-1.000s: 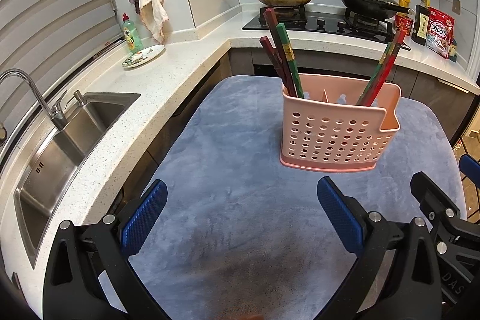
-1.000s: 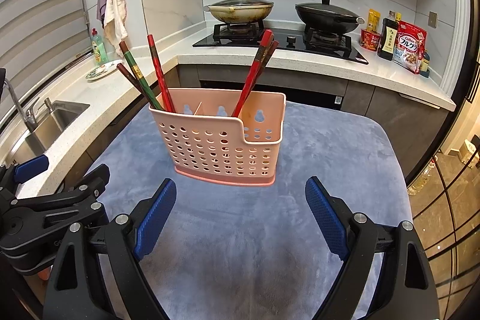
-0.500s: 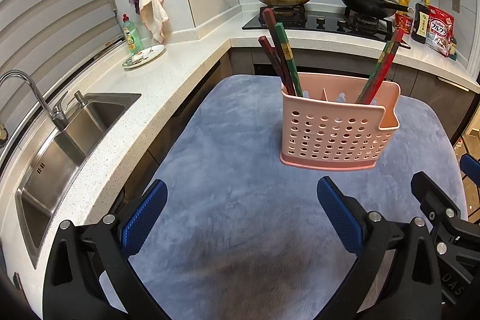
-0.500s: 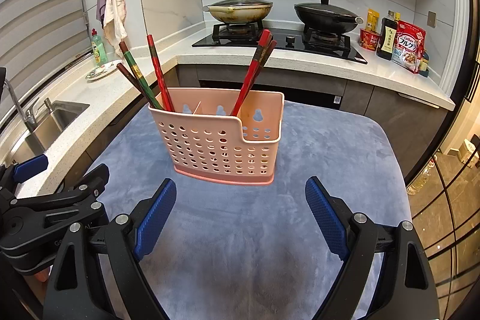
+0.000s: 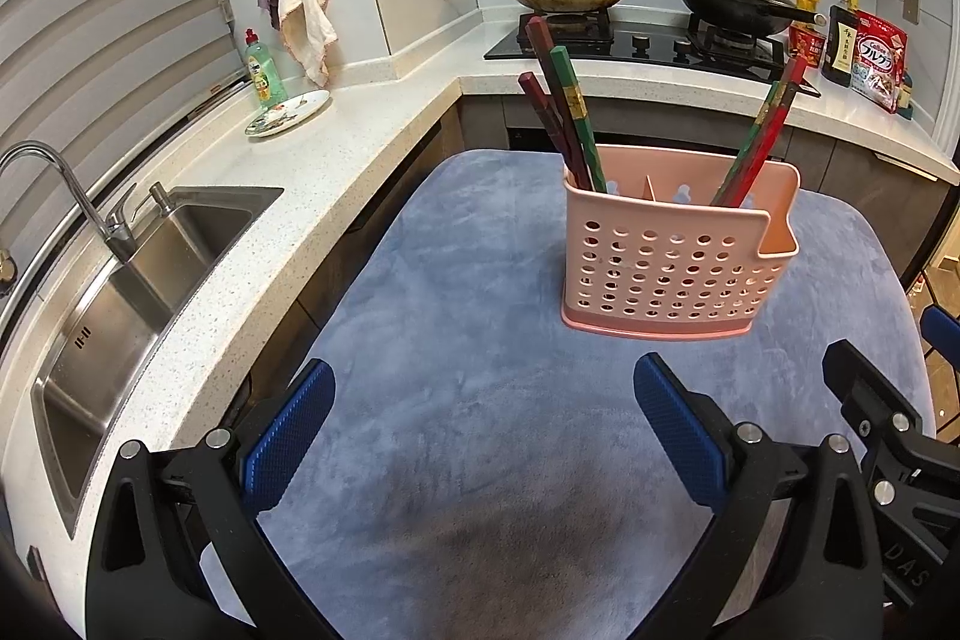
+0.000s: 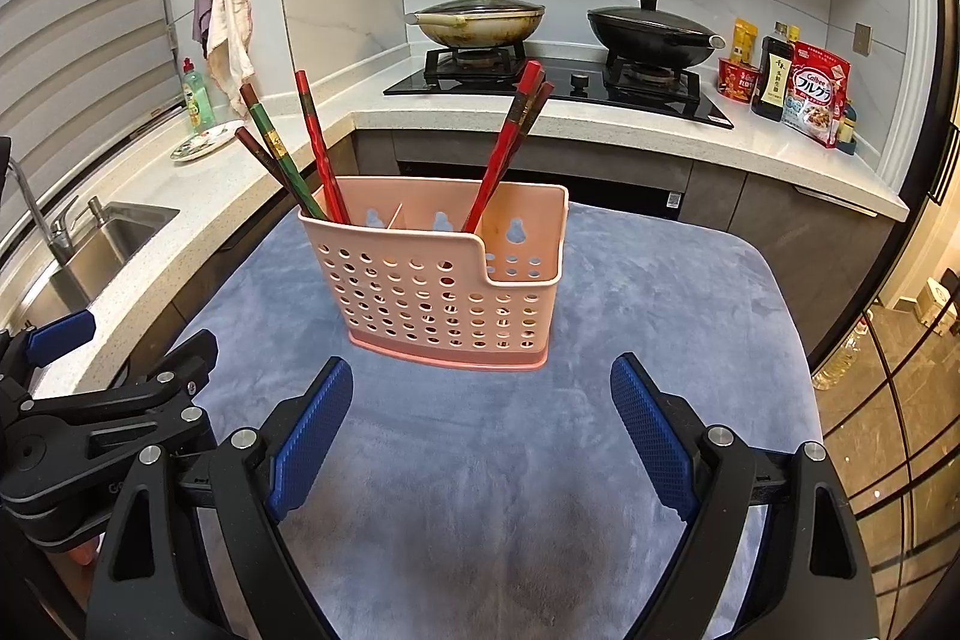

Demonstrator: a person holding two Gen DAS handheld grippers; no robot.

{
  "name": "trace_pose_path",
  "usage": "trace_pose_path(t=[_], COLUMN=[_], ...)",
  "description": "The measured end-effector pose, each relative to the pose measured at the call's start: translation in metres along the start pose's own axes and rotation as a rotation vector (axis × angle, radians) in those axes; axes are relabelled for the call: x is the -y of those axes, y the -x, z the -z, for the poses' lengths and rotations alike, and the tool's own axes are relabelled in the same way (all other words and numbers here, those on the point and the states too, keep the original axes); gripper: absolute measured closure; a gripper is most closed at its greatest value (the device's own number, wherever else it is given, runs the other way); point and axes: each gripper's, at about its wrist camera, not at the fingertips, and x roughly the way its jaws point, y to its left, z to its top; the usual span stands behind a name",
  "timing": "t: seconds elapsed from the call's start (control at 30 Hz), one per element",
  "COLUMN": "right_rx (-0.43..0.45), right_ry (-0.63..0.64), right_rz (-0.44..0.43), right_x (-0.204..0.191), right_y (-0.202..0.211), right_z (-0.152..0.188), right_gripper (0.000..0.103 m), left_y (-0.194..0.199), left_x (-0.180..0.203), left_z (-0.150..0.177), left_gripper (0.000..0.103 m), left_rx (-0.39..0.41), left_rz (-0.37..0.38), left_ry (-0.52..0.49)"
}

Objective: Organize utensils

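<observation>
Change: almost nothing moves across the last second; the pink basket (image 6: 441, 274) sits a touch lower in the right wrist view and barely shifts in the left, so both cameras seem to ease forward slightly.
Meaning for the task: no chopstick lies loose on the cloth in either view, so the sorting looks finished or paused, judged from the layout alone.
Left gripper (image 5: 483, 436): at the bottom of the left view, fingers spread wide, holding nothing, above bare cloth.
Right gripper (image 6: 480, 433): at the bottom of the right view, also spread wide and holding nothing, short of the basket and not touching it.
Basket: centre of the right view, right of centre in the left; stiff pink plastic, boxy, walls full of round holes, a stepped cut-out at one top corner, thin dividers inside.
Chopsticks, left group (image 6: 288, 157): red, green and dark brown lacquered sticks, square-edged, leaning toward the upper left from the end compartment.
Chopsticks, right group (image 6: 510, 142): red and dark sticks leaning to the upper right from another compartment.
Bench (image 6: 660, 292): covered by a soft, plush blue-grey cloth with a brushed nap.
Gripper pads (image 6: 309, 439): blue rubber, finely knurled, on black frames.
</observation>
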Motion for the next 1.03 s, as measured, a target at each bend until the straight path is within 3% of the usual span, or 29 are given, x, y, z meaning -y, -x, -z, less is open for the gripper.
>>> trace_pose_path(t=[1.03], right_rx=[0.002], right_ry=[0.007], right_rz=[0.010], right_x=[0.0000], right_y=[-0.0007], right_z=[-0.0007], right_gripper=[0.019], left_y=[-0.0029], left_x=[-0.0020], left_z=[0.0022], left_gripper=[0.008], left_rx=[-0.013], left_rz=[-0.004], left_ry=[0.006])
